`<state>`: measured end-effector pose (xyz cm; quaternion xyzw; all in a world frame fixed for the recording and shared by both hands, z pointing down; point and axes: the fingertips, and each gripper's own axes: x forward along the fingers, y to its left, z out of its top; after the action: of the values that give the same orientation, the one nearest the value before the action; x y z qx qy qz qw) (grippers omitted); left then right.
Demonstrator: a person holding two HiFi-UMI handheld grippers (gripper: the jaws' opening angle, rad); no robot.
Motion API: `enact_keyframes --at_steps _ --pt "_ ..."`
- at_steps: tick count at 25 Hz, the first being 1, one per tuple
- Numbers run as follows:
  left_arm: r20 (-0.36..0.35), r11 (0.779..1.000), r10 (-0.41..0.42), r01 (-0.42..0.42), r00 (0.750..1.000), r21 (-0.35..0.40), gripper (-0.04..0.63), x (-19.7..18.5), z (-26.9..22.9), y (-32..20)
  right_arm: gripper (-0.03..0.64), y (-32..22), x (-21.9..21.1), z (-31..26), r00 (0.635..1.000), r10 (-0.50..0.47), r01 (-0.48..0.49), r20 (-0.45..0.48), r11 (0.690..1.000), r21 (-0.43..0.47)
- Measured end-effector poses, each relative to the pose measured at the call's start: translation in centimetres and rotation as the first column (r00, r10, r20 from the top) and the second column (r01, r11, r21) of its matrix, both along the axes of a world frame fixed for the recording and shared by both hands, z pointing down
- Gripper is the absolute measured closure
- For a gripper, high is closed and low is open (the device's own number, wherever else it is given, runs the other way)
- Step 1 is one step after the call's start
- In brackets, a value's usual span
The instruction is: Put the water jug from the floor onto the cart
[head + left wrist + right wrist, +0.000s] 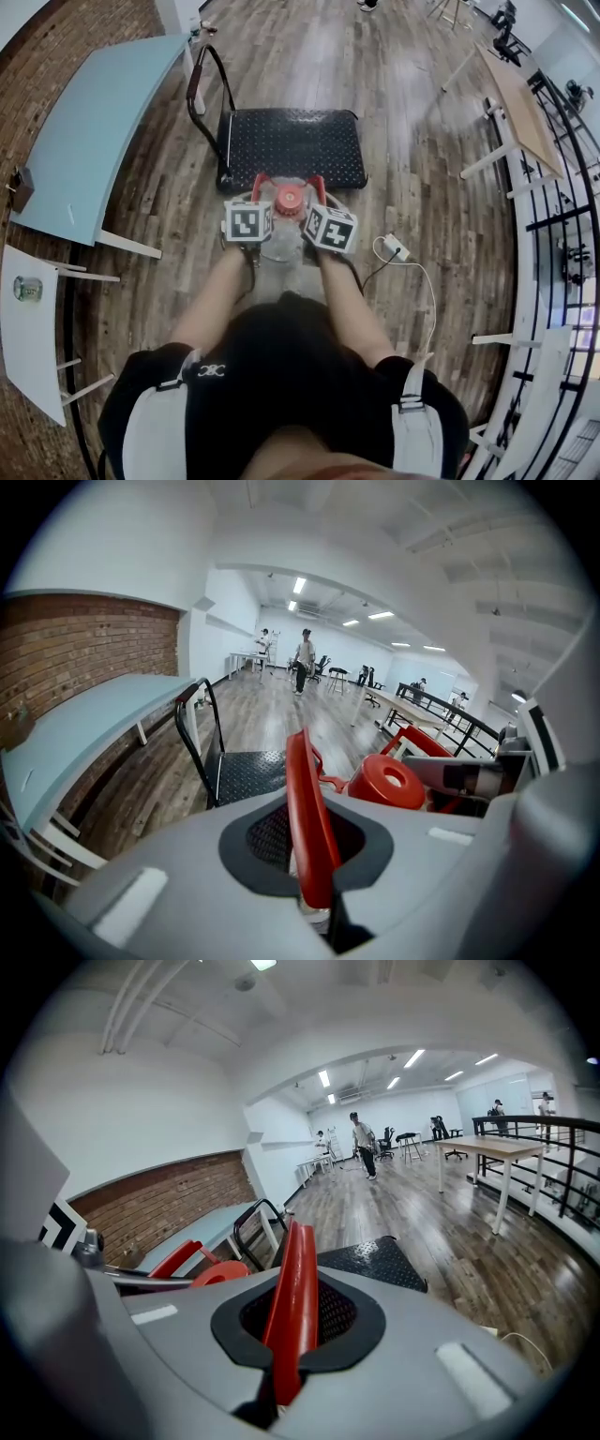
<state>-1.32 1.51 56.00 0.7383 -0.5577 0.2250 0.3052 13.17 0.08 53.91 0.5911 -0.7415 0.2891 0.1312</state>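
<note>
The left gripper has its fingers closed nearly all the way on a red handle of the water jug, which stands up through the narrow gap between them. The right gripper does the same: its fingers are pinched onto the jug's other red handle. Each gripper therefore holds one side of the jug, and the red cap sits between them.

In the head view the jug hangs between the two marker cubes at the near edge of the cart. Its handles overlap that edge, while its clear body is on the person's side of it. Whether its base is off the floor is hidden by the grippers and arms.

The cart's black studded deck is bare, and its push bar rises at the left end. A pale blue surface stands further left of the cart, and a white power strip with its cable lies on the floor near the cart's right front corner.

The step in hand appears to be carrying the jug to the cart, with the placement not yet done. The next move likely calls for keeping both grips firm and level, lifting the base over the deck's lip, and setting the jug down towards the middle of the deck before letting go.
</note>
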Motion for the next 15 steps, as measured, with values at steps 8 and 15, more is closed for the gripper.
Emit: enact_keyframes --at_steps 8,15 --pt "0.026 0.999 -0.031 0.031 0.999 -0.036 0.584 2.4 1.7 -6.0 0.594 -6.5 2.4 1.6 0.999 -0.036 0.036 0.008 0.999 -0.036" --pt "0.027 0.996 -0.071 0.072 0.997 -0.047 0.584 3.7 2.5 -10.2 0.594 -11.2 3.6 2.3 0.996 -0.086 0.086 0.001 0.995 -0.046"
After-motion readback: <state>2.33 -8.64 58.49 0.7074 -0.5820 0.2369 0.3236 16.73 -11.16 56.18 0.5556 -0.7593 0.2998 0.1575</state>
